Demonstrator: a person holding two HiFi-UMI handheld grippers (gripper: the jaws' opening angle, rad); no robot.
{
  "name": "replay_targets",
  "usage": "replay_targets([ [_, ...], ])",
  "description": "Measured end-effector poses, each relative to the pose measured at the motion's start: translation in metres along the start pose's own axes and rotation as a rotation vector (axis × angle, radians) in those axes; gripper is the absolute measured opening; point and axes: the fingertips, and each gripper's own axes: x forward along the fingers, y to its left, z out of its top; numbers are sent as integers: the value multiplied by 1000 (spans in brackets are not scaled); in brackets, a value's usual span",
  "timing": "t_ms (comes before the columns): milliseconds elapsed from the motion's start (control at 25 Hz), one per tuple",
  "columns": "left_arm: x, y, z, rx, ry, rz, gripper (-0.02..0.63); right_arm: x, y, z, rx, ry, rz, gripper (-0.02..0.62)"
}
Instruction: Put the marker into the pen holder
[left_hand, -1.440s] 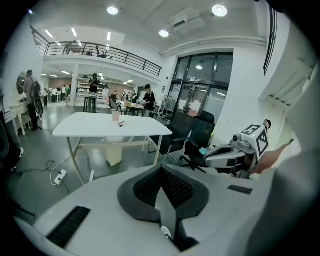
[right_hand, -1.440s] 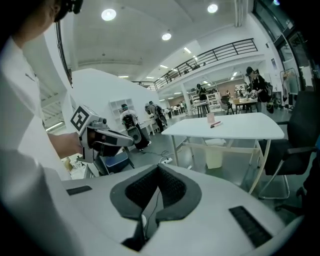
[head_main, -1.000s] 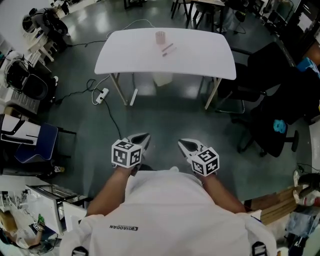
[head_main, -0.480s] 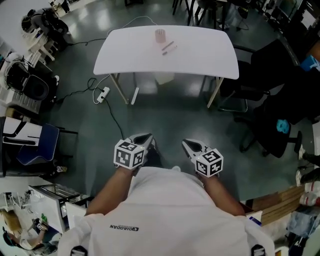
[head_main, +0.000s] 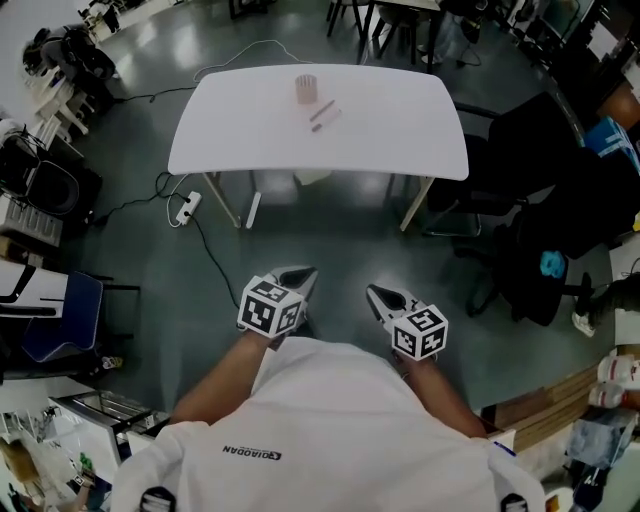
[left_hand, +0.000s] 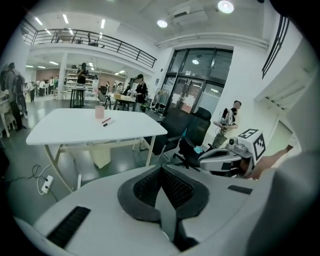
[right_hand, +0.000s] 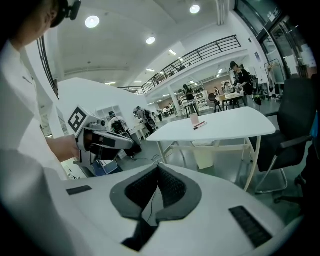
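On the table, the marker is lying near the pen holder — likely light, stiff, roll-prone, best pinched mid-barrel; the left hand-held gripper and right hand-held gripper are hanging closed, empty.

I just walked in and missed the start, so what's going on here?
A person holds the left gripper and the right gripper close to the body, both with jaws shut and empty. Ahead, out of reach, stands a white table with a pink pen holder and two markers lying beside it. Nothing has been picked up yet.
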Motion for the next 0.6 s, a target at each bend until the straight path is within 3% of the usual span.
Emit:
replay_targets([
  [360, 1, 95, 53, -5, -50, 6, 26, 88, -11, 63, -35, 10, -9, 18],
  [600, -6, 151, 90, 45, -91, -16, 26, 144, -13, 95, -53, 28, -37, 18],
])
